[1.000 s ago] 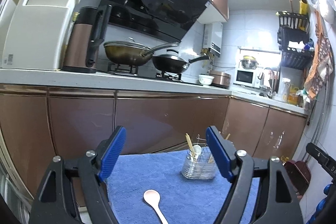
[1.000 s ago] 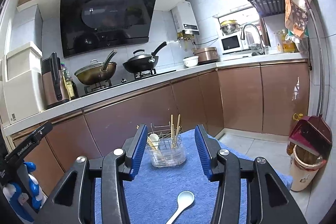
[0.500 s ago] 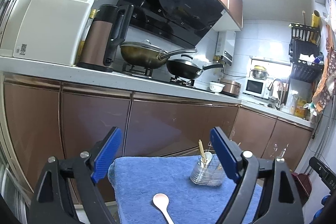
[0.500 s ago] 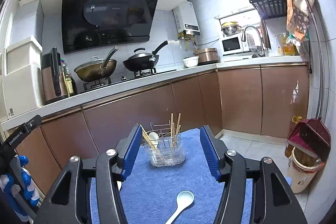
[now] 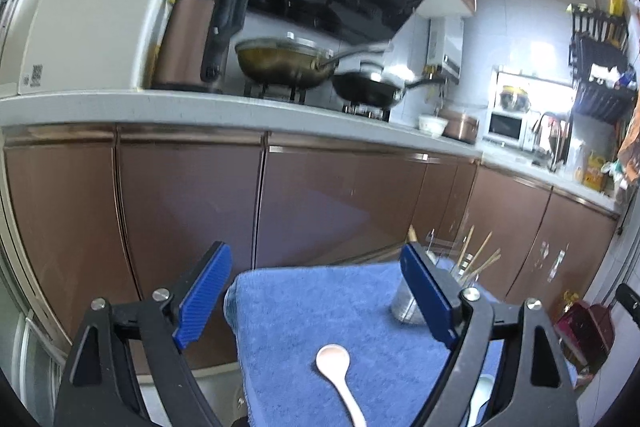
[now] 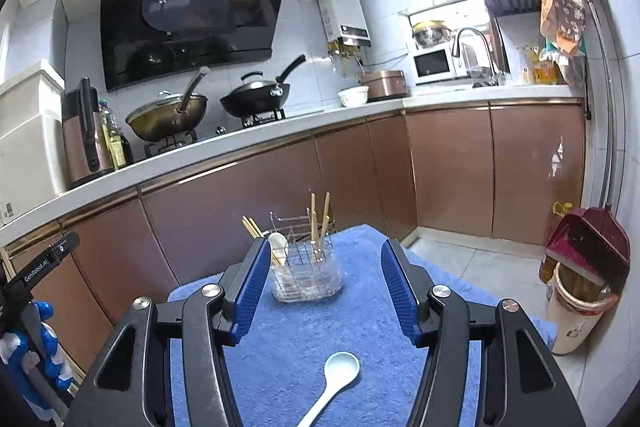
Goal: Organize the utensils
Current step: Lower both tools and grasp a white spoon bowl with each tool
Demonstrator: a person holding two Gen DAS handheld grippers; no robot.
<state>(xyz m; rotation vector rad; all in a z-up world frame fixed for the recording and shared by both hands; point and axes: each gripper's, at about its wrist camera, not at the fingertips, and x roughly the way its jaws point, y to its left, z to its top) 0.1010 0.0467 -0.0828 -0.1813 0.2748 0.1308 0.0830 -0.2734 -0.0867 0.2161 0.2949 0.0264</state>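
Spoon (image 6: 332,385) lay low centre, handle running toward you, below your right gripper (image 6: 322,293). Both your grippers, left (image 5: 316,297) included, gaped empty.

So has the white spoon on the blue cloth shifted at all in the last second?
No. In the right wrist view the white spoon lies in the same place relative to the clear utensil holder on the blue cloth; only the cameras moved.

Left gripper (image 5: 316,287) and right gripper (image 6: 322,287) both hover level, fingers spread wide, empty.
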